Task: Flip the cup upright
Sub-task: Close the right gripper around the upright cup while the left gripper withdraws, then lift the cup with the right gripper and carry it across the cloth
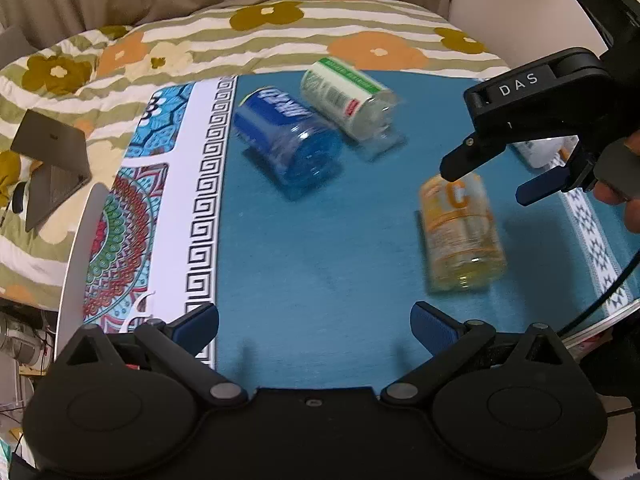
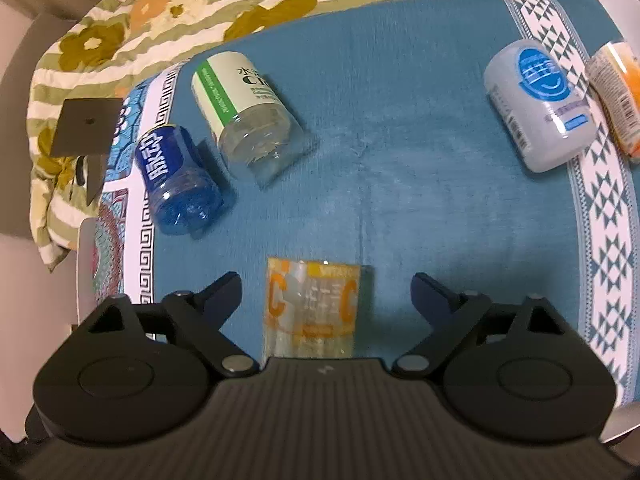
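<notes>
Several plastic cups lie on their sides on a blue tablecloth (image 1: 320, 248). An orange-labelled cup (image 1: 460, 232) lies right of centre in the left wrist view; in the right wrist view the orange cup (image 2: 312, 308) sits between my right gripper's (image 2: 326, 296) open fingers, not touched. A blue cup (image 1: 288, 136) and a green-labelled cup (image 1: 348, 100) lie further back. My left gripper (image 1: 314, 328) is open and empty above the cloth. My right gripper (image 1: 486, 184) shows at right in the left wrist view, just above the orange cup.
A grey-white cup with a blue logo (image 2: 540, 108) and another orange cup (image 2: 616, 100) lie at the right by the patterned border. A flowered quilt (image 1: 240, 36) lies behind the table. A laptop (image 1: 52, 160) sits at the left on the quilt.
</notes>
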Demonstrator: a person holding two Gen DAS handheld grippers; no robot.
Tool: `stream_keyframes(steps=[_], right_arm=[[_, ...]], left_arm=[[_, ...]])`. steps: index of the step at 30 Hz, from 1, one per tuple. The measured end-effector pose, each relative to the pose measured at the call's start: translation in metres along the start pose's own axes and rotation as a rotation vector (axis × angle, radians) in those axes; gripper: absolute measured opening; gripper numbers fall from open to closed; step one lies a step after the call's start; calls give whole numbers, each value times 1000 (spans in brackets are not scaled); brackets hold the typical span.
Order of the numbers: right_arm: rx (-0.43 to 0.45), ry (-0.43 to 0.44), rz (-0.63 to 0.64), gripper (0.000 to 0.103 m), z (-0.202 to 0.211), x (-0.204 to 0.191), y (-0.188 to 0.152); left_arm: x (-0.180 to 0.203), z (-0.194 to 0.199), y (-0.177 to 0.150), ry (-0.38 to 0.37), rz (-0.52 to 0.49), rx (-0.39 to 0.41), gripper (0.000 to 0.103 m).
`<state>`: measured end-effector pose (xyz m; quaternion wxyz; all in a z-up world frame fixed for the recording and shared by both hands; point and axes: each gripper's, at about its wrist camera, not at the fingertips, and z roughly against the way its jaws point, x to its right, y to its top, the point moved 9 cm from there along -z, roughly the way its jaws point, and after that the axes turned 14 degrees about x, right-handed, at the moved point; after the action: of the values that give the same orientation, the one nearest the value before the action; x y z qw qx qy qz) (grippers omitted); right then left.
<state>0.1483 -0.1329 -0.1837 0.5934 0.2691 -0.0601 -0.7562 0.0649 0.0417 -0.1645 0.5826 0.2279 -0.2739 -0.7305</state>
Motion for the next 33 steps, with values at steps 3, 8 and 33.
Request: stream_keyframes(steps=[3, 8, 33], right_arm=[[-4, -17, -20, 100, -8, -1, -1], [-36, -34, -49, 93, -18, -1, -4], [499, 10, 48, 71, 45, -28, -9]], left_arm=[[-10, -3, -2, -7, 10, -5, 103], [-23, -9, -1, -18, 20, -6, 103], [-50, 1, 9, -9, 86, 38, 103]])
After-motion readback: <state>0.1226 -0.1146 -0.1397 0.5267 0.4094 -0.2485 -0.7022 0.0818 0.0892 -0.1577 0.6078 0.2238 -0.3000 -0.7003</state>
